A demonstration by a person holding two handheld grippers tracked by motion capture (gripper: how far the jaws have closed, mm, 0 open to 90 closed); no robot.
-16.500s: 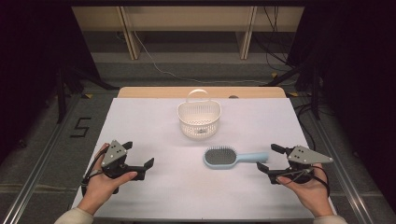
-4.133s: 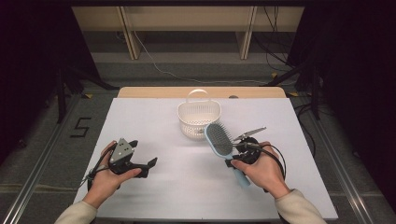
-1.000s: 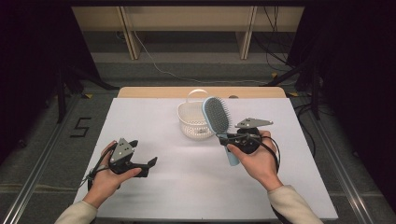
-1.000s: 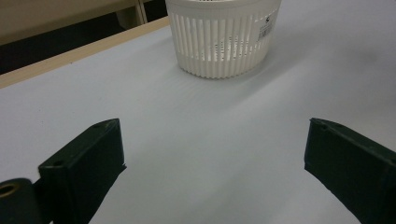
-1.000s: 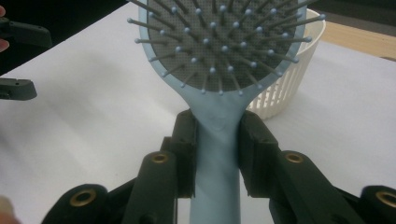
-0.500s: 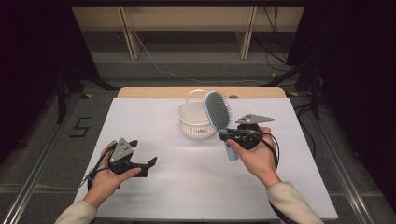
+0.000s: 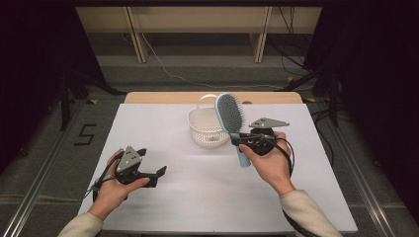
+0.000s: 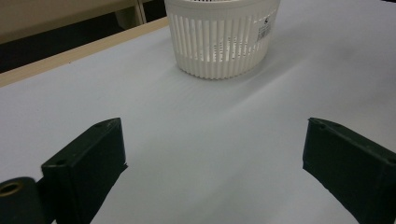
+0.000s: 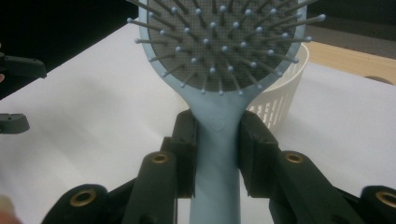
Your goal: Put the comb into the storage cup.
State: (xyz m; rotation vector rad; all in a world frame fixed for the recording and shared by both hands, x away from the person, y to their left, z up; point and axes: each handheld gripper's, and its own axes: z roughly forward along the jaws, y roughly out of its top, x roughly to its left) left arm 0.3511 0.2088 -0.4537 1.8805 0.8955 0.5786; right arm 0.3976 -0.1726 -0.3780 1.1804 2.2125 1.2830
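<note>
The right gripper (image 7: 236, 139) was clamped tight on the neck of a light blue paddle hairbrush (image 7: 231, 118), jaws pressing both sides of the handle just below the bristle pad, as the right gripper view showed up close (image 9: 217, 144). The brush was lifted off the table and stood nearly upright, head up, bristles facing the right gripper's camera, right next to the small white slotted basket (image 7: 207, 129) near the back of the white table (image 7: 197, 197). Over on the left, the left gripper (image 7: 159, 174) sat low near the table's front edge, jaws spread wide with nothing between them, pointing toward the basket (image 8: 222, 42), well apart from it.
</note>
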